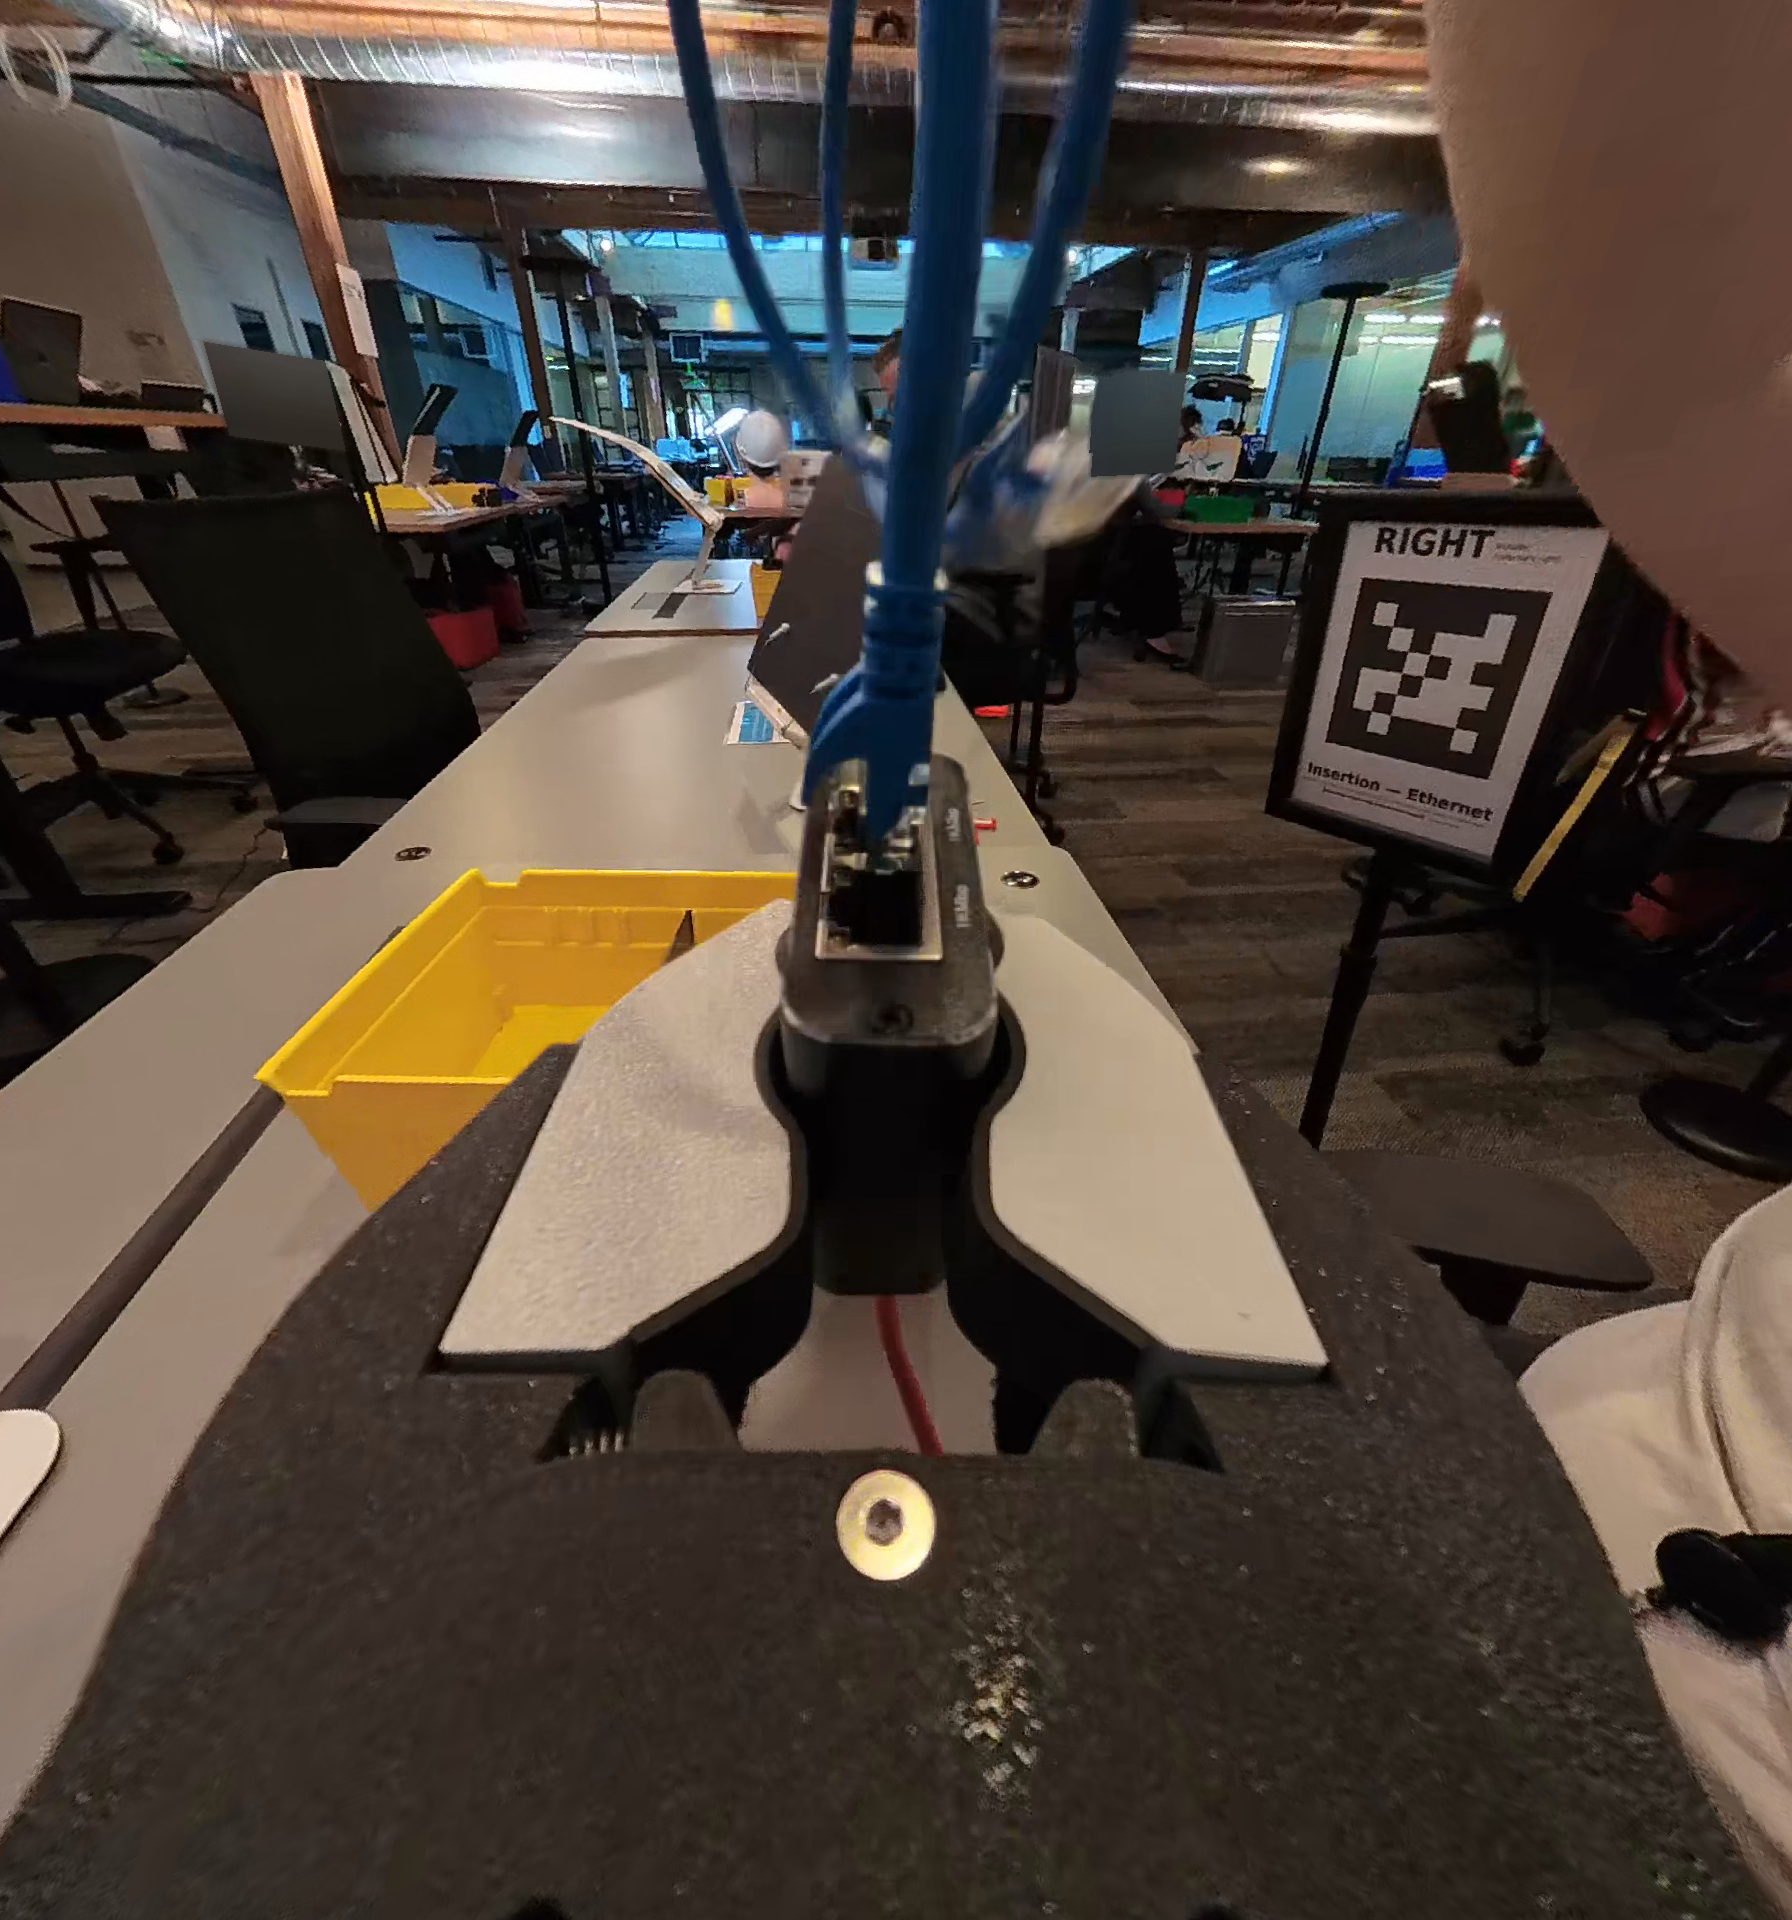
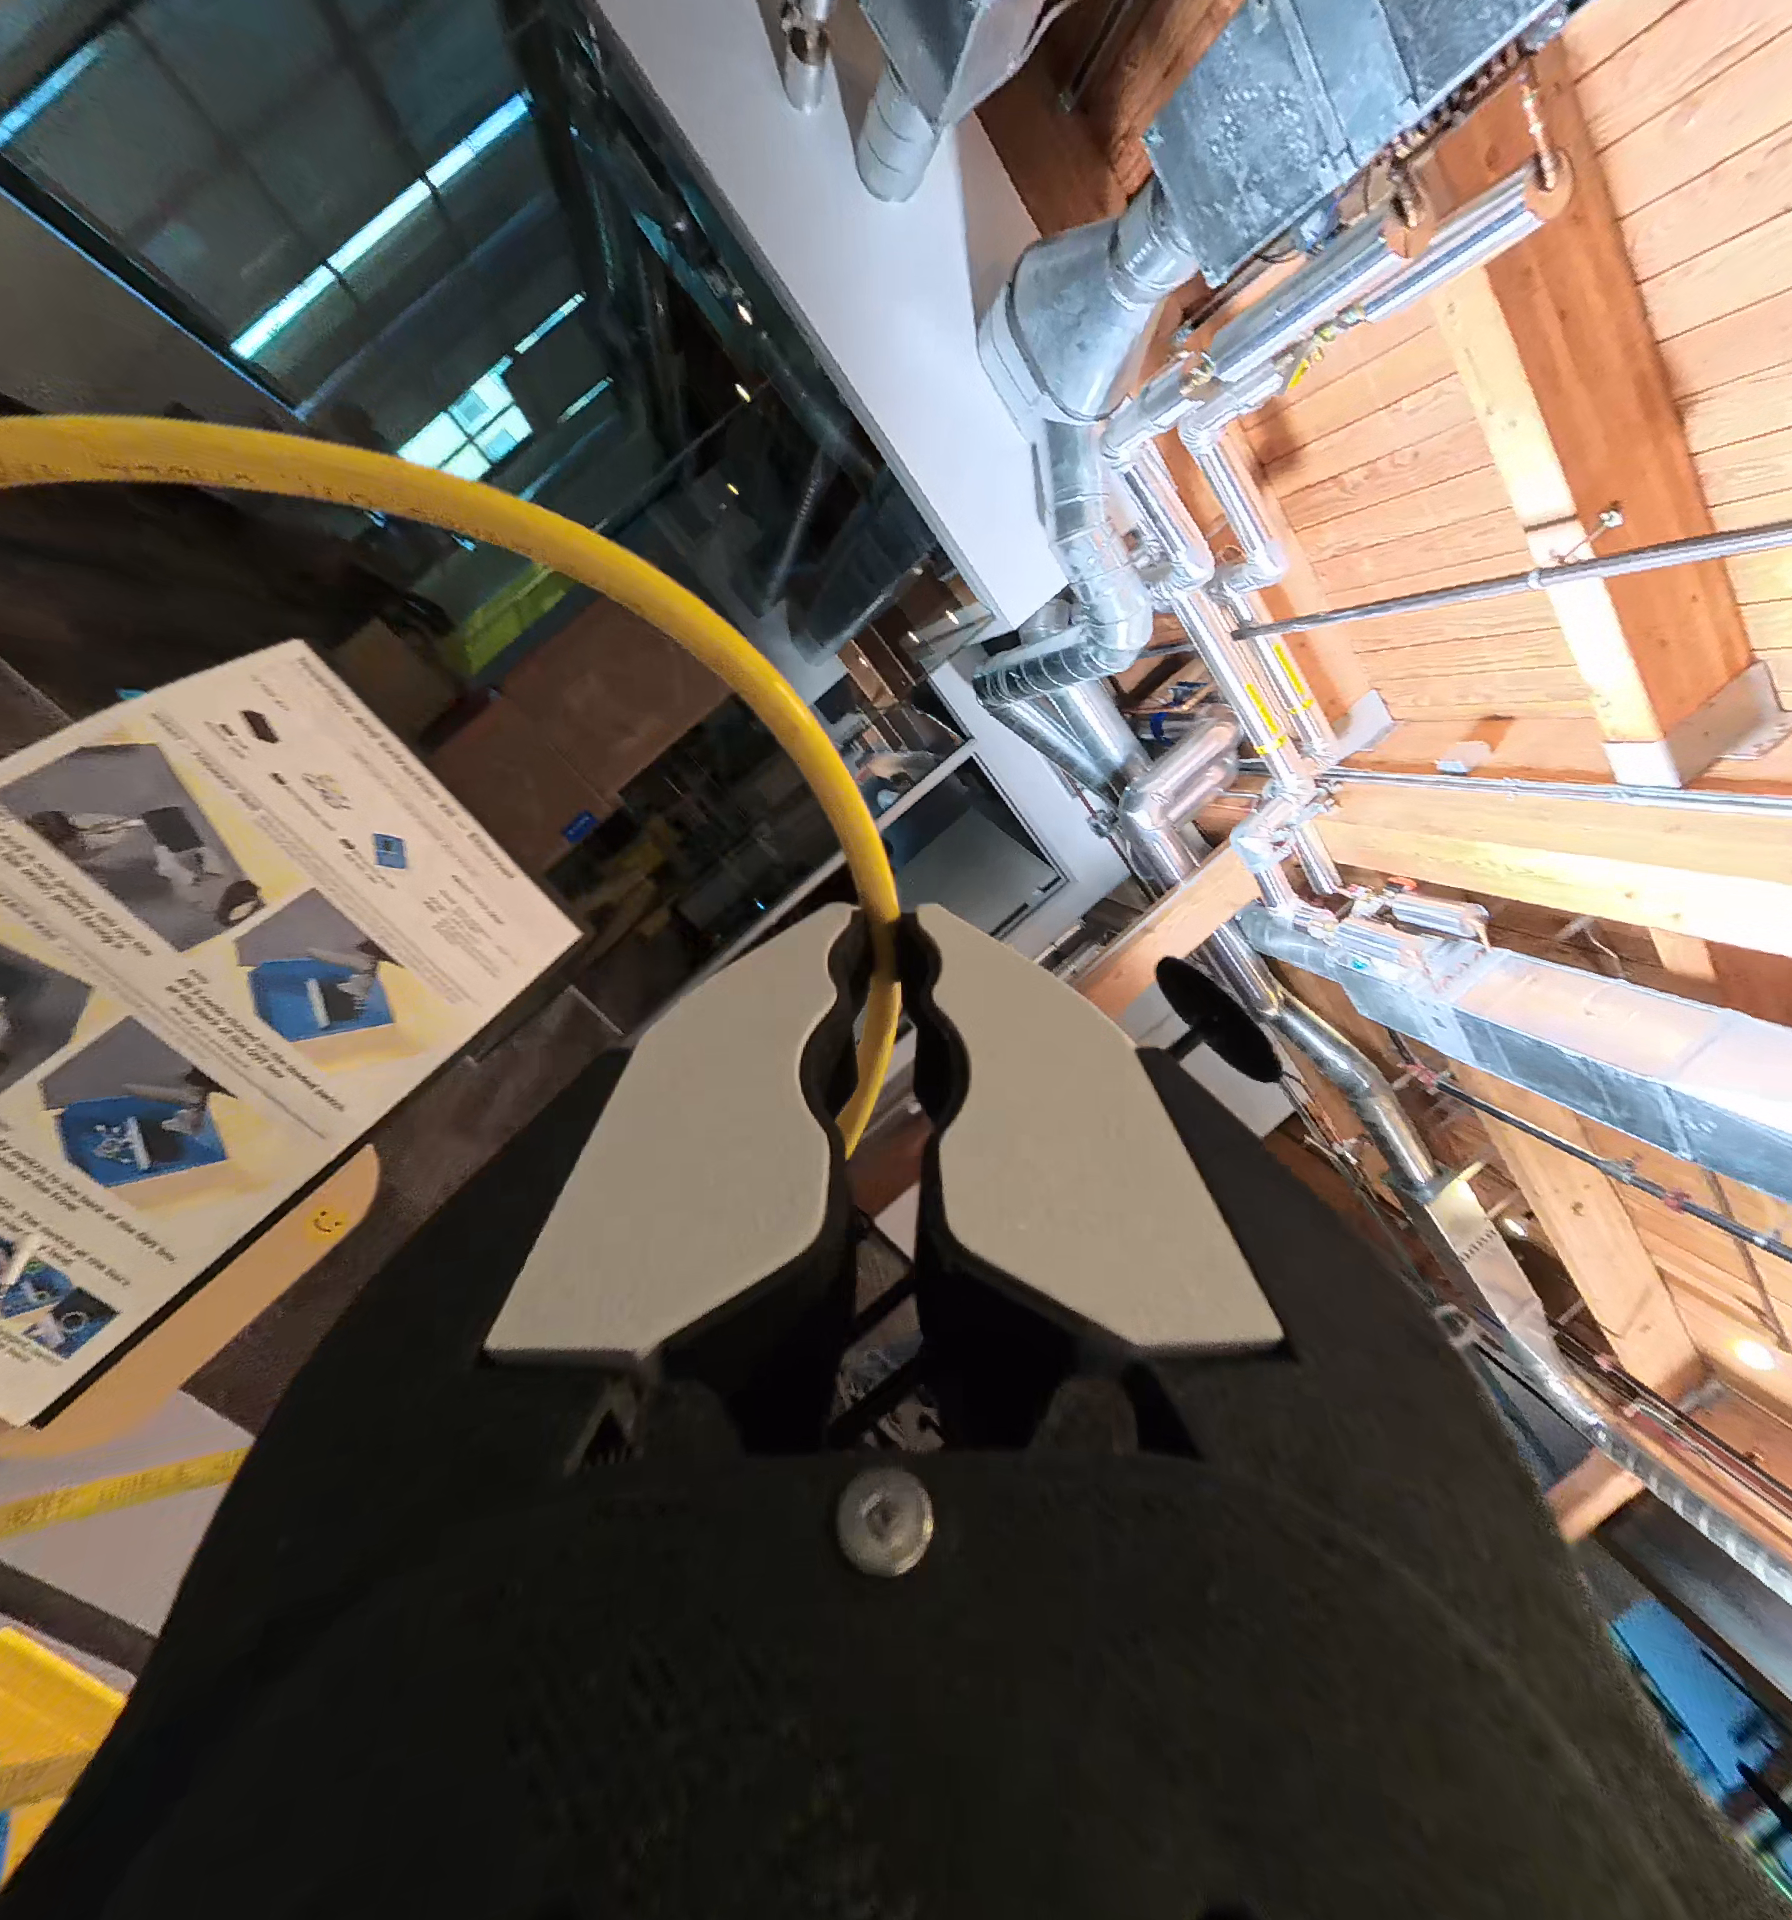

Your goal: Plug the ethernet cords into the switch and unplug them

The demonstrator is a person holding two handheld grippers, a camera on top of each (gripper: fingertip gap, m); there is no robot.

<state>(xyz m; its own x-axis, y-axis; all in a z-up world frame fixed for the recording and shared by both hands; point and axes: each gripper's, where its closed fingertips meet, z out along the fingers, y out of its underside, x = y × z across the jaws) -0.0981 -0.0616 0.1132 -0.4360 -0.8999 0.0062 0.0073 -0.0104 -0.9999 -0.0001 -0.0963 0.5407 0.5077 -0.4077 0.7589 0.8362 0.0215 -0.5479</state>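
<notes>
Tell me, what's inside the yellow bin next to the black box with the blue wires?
The yellow bin looks empty: only its yellow floor and a divider show. Its near right part is hidden behind the left gripper, which holds the black switch, so something could sit there unseen.

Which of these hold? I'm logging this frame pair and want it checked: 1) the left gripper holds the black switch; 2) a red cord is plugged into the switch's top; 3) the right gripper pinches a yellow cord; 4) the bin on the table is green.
1) True: the left gripper clamps the black switch.
2) False: the plugged cord is a blue cord.
3) True: the right gripper pinches the yellow cord.
4) False: the bin is yellow.
</notes>
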